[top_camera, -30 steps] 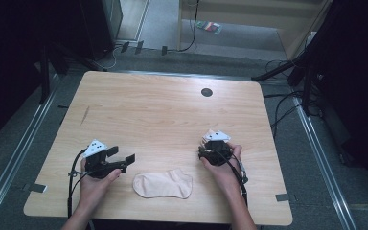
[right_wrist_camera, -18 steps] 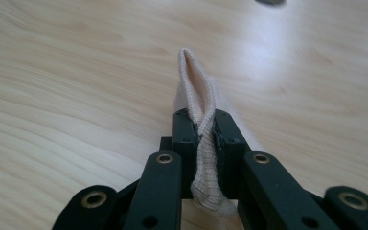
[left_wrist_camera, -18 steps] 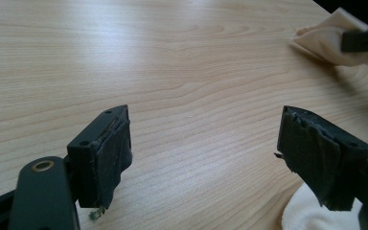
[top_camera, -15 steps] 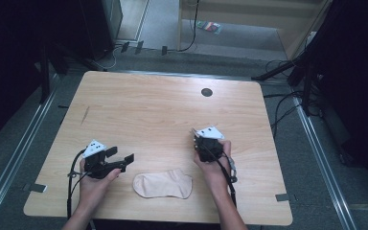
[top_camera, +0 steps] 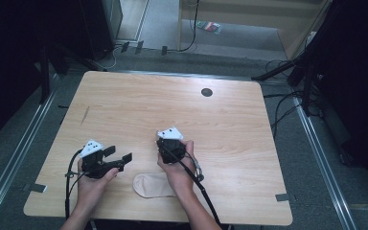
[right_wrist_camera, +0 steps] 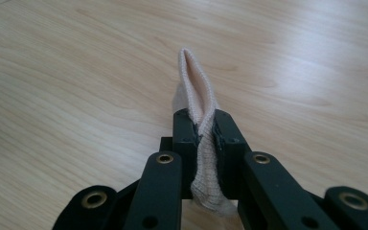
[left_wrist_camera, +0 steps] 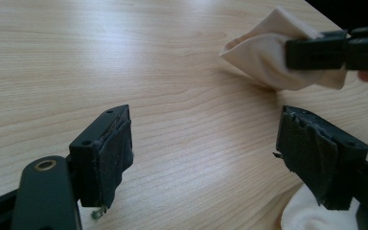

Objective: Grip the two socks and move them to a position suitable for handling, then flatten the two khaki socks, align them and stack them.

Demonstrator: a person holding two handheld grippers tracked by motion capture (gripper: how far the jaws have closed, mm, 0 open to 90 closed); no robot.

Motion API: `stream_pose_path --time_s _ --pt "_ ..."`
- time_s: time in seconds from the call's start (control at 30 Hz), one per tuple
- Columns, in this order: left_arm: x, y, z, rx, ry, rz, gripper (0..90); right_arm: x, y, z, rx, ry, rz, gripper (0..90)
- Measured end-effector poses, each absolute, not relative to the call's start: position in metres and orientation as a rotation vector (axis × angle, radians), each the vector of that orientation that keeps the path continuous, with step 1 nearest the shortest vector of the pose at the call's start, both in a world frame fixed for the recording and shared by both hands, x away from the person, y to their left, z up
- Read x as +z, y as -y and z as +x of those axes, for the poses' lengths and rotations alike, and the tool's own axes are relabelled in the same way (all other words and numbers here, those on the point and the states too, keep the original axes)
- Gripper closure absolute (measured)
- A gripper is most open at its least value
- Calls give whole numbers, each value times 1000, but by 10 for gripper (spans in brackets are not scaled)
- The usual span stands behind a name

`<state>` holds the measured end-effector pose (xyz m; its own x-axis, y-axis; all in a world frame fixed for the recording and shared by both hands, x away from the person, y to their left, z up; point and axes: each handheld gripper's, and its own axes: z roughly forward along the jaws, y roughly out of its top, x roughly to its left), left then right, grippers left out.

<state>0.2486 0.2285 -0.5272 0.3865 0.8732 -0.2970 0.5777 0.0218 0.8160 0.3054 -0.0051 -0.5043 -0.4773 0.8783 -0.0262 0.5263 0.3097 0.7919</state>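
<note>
A beige sock lies on the wooden table near its front edge. My right gripper is shut on a pinched fold of the sock, which stands up in a loop beyond the jaws. The right hand covers part of the sock in the high view. My left gripper sits to the left of the sock, open, with nothing between its pads. In the left gripper view the lifted sock end hangs from the right gripper at the upper right.
A small dark round hole marks the far side of the table. Cables and dark stands lie on the floor past the table's right and far edges. Bare wood stretches beyond both grippers.
My right gripper has moved left from the sock's right end, carrying that end up and over toward the middle. The left gripper has stayed where it was, open.
</note>
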Motion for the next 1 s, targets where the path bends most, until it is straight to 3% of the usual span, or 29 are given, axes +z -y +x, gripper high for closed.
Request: stream_pose_path --time_s 0.23,0.33,0.5,0.73,1.0 --pt "-529 -231 250 374 -1310 1665 205 -513 -14 298 1077 -2137 1288 803" --pt "-530 -231 251 369 -1316 1664 205 -516 -17 298 1098 -2183 1291 640" --pt "-530 -232 251 372 -1321 1663 205 -515 -10 301 1113 -2207 1279 517" --pt "-531 -231 252 362 -1322 1662 208 -506 4 304 1095 -2191 1234 522" --pt "-534 -233 253 343 -1335 1653 292 -512 -9 296 1131 -2360 1078 552"
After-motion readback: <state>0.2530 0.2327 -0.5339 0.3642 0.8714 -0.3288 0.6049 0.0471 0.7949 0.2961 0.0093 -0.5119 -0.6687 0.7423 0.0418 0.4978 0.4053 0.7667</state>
